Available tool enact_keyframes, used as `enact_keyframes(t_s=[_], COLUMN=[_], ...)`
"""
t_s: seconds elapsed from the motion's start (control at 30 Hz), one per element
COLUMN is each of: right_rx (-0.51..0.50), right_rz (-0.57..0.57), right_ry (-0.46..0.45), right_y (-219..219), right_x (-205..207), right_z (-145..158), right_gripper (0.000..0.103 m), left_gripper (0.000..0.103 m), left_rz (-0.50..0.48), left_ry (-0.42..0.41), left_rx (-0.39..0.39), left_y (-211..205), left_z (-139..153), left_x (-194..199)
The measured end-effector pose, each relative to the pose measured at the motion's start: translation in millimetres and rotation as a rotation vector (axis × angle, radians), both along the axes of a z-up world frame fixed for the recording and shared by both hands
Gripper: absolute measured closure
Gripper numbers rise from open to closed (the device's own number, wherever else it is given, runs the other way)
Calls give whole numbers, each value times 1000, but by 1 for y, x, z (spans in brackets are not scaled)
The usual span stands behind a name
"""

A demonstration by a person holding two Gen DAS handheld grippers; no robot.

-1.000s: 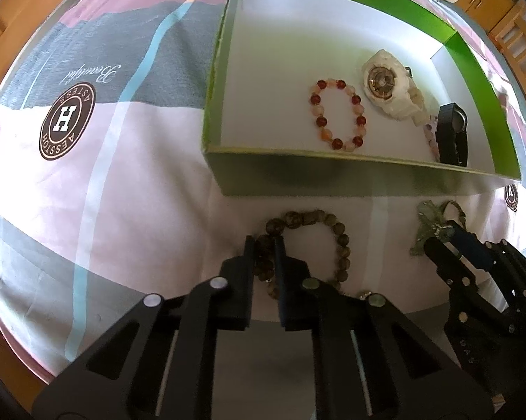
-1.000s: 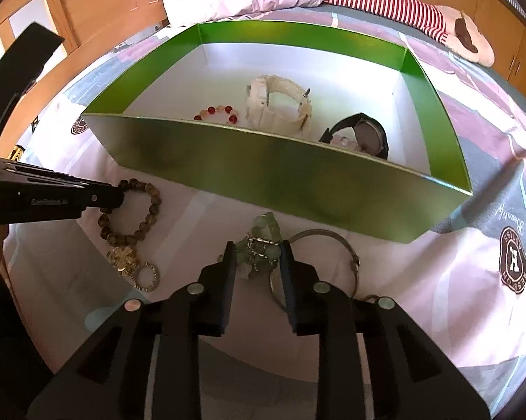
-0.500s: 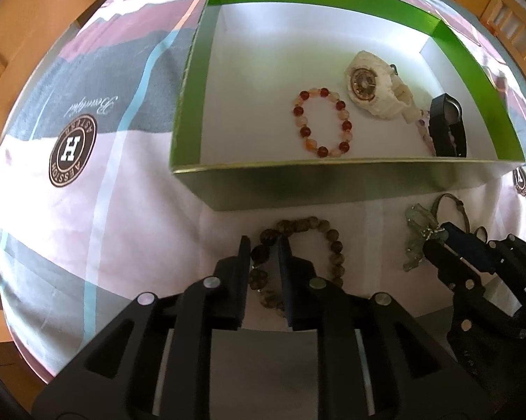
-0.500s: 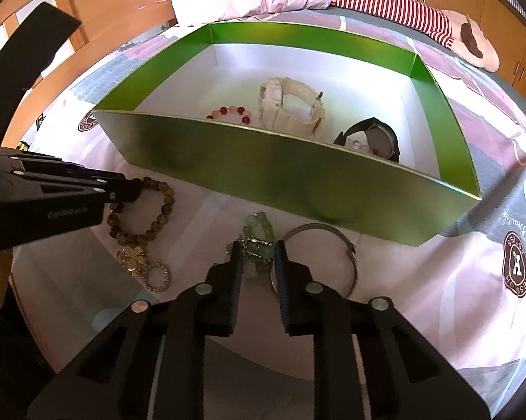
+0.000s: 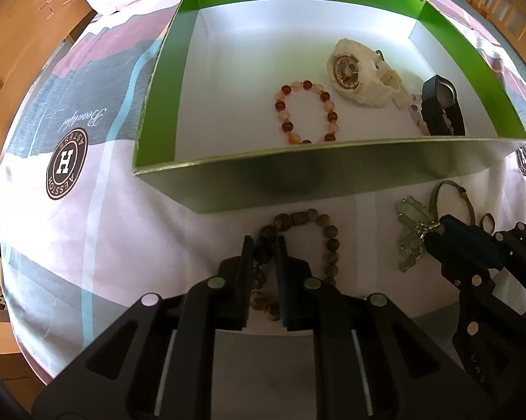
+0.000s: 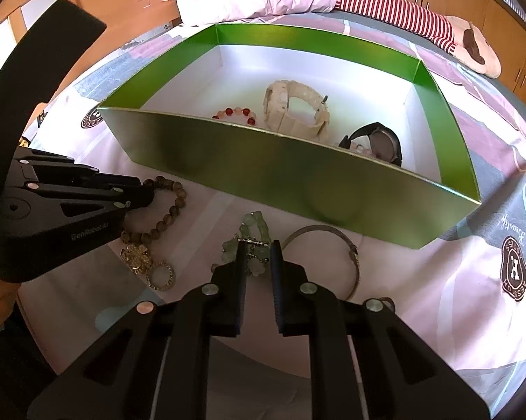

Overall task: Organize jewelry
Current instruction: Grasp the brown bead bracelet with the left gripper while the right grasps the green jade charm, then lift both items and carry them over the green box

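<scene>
Left wrist view: the left gripper (image 5: 264, 241) pinches a bead of the brown bracelet (image 5: 299, 245), which lies on the sheet just before the green box (image 5: 332, 182), ready to go over the near wall. Inside the box already lie a red bracelet (image 5: 306, 113), a white watch (image 5: 360, 77) and a black watch (image 5: 441, 105). Against a second ago, the box floor shows more fully, so the hand has risen a little; the jaws have just been closing on the bead, though whether the bracelet has left the sheet is hard to tell.

Right wrist view: the right gripper (image 6: 257, 248) is pressed onto the green bead piece (image 6: 252, 231) at its clasp, beside a silver bangle (image 6: 353, 255). Its jaws stood wider a second ago. A gold brooch (image 6: 137, 259) waits nearby.
</scene>
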State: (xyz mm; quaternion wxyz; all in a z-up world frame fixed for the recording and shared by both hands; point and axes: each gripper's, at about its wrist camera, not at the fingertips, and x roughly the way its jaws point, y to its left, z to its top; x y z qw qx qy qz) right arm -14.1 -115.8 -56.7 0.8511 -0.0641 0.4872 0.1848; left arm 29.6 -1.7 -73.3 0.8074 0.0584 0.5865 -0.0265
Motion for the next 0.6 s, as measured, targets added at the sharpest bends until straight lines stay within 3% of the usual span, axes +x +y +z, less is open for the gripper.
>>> enact_keyframes(t_s=[0.13,0.33,0.5,0.6], right_rx=[1,-4,2,6], right_rz=[-13,-9,-10,-10], right_ry=[3,0,-5,-1], right_y=[-2,0,2,2], right_x=[1,3,7,6], right_z=[-1,-3,-7,-9], right_gripper=[80,79,73,73], left_gripper=[88,80,67,62], left_rz=[16,56,21,-4], left_ry=[13,40,26,0], left_rx=[-36,-118,-98,-38], left_y=[9,20,12,1], left_z=[-4,-4,-5,-5], left_x=[6,11,9,6])
